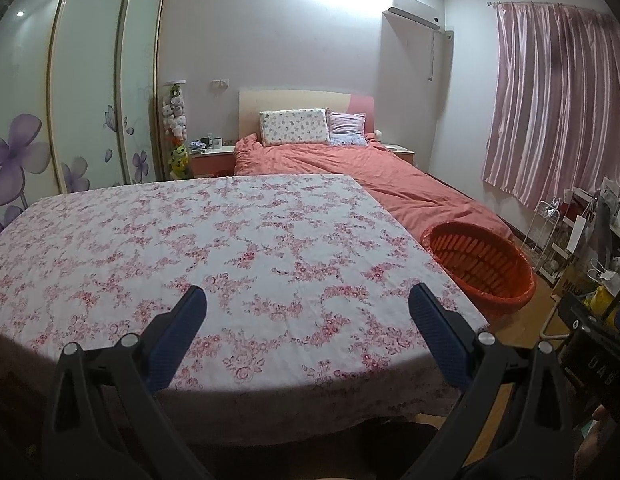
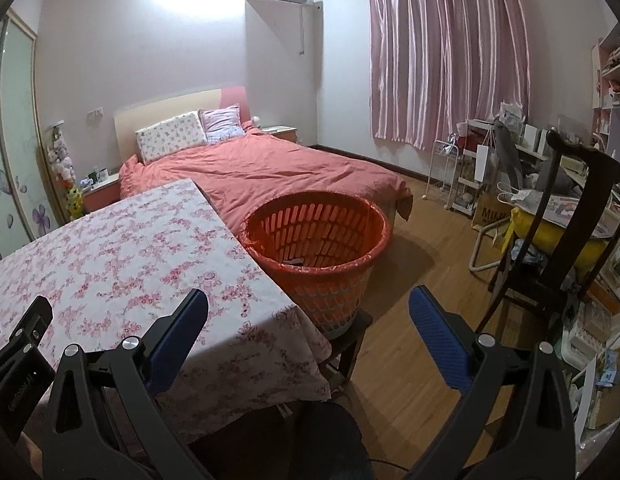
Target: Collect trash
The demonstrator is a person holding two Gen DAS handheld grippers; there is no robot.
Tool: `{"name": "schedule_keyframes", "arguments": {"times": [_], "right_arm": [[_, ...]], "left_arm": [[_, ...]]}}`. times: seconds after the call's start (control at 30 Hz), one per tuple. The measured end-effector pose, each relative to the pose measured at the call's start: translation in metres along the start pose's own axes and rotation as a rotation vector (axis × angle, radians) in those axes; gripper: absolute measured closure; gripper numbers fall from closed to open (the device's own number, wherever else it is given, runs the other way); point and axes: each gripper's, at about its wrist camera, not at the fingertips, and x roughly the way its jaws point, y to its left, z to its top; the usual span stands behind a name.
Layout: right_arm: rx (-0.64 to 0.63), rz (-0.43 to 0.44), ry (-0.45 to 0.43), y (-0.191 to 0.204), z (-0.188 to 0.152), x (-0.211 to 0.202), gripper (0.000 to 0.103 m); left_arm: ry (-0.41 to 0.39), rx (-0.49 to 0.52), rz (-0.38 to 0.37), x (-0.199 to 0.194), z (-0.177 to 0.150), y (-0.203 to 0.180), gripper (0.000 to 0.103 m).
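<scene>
Both the left gripper point(image 1: 306, 308) and right gripper point(image 2: 308, 308) gape wide, empty, over the floral table point(image 2: 110, 256) — the orange basket point(image 2: 322, 280) beside its corner sits on a stool, so a careless knock could tip it.

We see right gripper point(image 2: 308, 300) spread wide, empty | orange basket point(image 2: 310, 256) on a stool, touching floral table point(image 2: 110, 256) — something dark inside, perhaps trash.

The table point(image 2: 110, 248) hides the near side of the basket point(image 2: 322, 240), and a dark item on its floor is too small to identify. The clutter point(image 2: 550, 208) on the desk blurs together; the wardrobe point(image 1: 70, 100) is cut off at the left edge
</scene>
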Motion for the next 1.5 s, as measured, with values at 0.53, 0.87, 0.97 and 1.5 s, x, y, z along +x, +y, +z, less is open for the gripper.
{"name": "schedule_keyframes", "arguments": {"times": [0.53,0.87,0.97,1.5], "right_arm": [[0.006,-0.012,0.021,-0.006,0.001,0.004,0.003],[-0.009,0.010,-0.001,-0.004,0.003,0.000,0.003],[-0.009,0.017,-0.004,-0.004,0.004,-0.001,0.003],[-0.003,0.036,-0.005,-0.006,0.006,-0.003,0.003]], "left_arm": [[0.019,0.009,0.007,0.003,-0.002,-0.008,0.004],[0.015,0.004,0.024,0.000,0.000,-0.009,0.004],[0.014,-0.001,0.024,-0.001,0.001,-0.008,0.004],[-0.002,0.023,0.042,-0.008,0.006,-0.016,0.004]]}}
